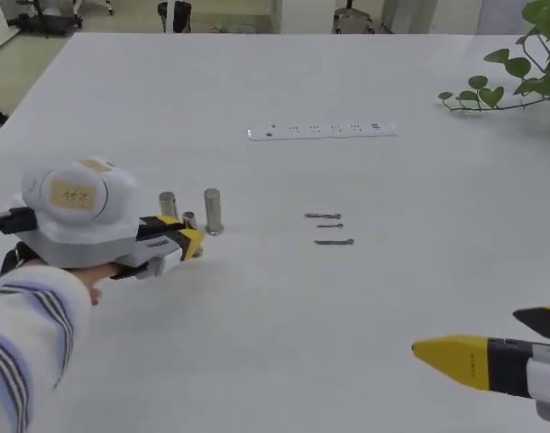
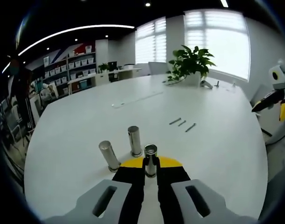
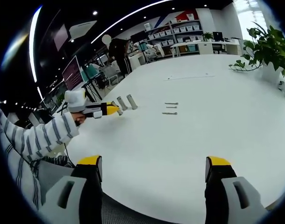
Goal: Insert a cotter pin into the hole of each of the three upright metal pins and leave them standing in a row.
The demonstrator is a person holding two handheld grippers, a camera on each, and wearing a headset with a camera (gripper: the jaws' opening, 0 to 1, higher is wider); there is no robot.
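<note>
Three short metal pins stand upright at the left of the white table (image 1: 284, 307). My left gripper (image 1: 192, 238) (image 2: 150, 167) is shut on the nearest metal pin (image 1: 189, 219) (image 2: 150, 156), which stays upright between its yellow-tipped jaws. The two other metal pins (image 1: 168, 204) (image 1: 213, 210) stand free just behind it. Three cotter pins (image 1: 323, 216) (image 1: 330, 225) (image 1: 334, 242) lie flat in a column to the right of them. My right gripper (image 1: 473, 336) (image 3: 154, 163) hovers open at the near right, holding nothing, well short of the cotter pins (image 3: 170, 108).
A white power strip (image 1: 322, 132) lies across the table behind the pins. A leafy plant (image 1: 518, 72) trails over the far right corner. A striped sleeve (image 1: 27, 343) covers the arm holding the left gripper.
</note>
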